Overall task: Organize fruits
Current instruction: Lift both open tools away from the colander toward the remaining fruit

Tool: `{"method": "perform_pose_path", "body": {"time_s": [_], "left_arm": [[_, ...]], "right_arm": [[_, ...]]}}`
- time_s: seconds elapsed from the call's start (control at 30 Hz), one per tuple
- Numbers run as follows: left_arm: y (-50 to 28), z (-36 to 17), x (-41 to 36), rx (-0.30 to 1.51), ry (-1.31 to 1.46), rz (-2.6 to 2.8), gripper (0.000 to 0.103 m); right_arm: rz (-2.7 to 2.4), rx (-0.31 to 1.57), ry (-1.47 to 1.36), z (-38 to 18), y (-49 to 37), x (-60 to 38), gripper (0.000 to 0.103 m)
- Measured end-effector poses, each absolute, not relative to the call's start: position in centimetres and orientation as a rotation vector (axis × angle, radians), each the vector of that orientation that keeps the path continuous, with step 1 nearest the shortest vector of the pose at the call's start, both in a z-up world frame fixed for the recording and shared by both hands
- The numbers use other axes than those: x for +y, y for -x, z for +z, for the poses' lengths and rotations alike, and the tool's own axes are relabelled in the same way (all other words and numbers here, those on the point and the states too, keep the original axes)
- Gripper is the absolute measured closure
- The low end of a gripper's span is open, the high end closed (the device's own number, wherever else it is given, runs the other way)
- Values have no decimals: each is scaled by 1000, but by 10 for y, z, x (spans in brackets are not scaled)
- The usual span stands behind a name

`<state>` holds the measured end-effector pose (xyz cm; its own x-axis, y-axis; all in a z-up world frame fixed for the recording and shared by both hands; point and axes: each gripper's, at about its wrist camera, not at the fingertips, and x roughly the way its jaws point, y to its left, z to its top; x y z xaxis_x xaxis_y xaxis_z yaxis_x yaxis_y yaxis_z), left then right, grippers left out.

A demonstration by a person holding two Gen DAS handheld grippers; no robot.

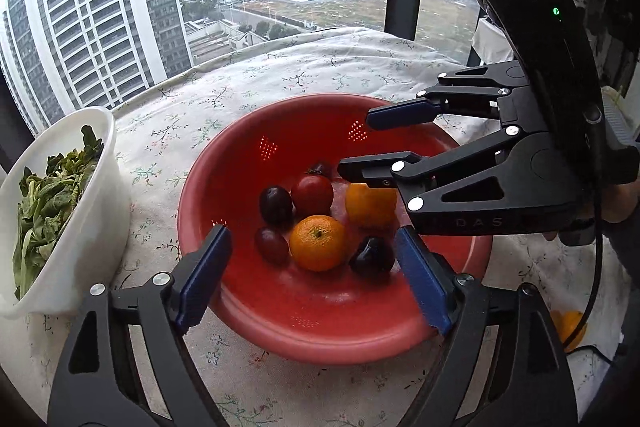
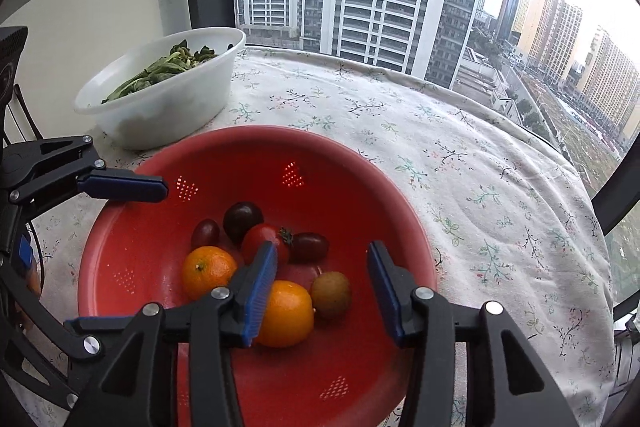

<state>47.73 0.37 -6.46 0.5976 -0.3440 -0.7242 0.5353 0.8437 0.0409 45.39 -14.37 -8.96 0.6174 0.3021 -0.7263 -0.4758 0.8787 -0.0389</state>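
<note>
Left gripper [image 1: 312, 259]: jaws apart, empty, hovering over the near rim of the red colander [image 1: 248, 323].
Right gripper [image 2: 322, 287]: jaws partly apart, gripping nothing, above the kiwi [image 2: 331, 294].
Fruit: 2 oranges [image 1: 318, 243], 1 tomato [image 1: 313, 195], dark plums [image 1: 276, 205], clustered at the colander's bottom.
Spare orange [image 1: 570, 327]: on the table's near right edge.
Greens bowl [image 2: 168, 107]: far left, leave alone.
Advice: probably lift both grippers straight up, clear of the rim, then fetch the spare orange.

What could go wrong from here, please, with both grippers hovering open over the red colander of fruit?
1. The right gripper and left gripper crowd the same red colander; they may collide.
2. The round fruit lie touching, so nudging the orange may roll the kiwi aside.
3. Another orange lies outside, partly hidden behind the left gripper, and may be missed.
</note>
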Motion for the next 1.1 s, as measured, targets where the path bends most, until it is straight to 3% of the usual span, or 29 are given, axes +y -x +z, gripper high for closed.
{"method": "perform_pose_path", "body": {"time_s": [0.13, 0.53, 1.1], "left_arm": [[-447, -56, 3, 725, -269, -513, 3], [-338, -64, -5, 695, -265, -586, 1], [-244, -108, -43, 791, -319, -624, 1]], "right_arm": [[446, 726, 248, -75, -426, -154, 43], [530, 502, 104, -43, -279, -204, 19], [522, 553, 28, -102, -173, -227, 17]]}}
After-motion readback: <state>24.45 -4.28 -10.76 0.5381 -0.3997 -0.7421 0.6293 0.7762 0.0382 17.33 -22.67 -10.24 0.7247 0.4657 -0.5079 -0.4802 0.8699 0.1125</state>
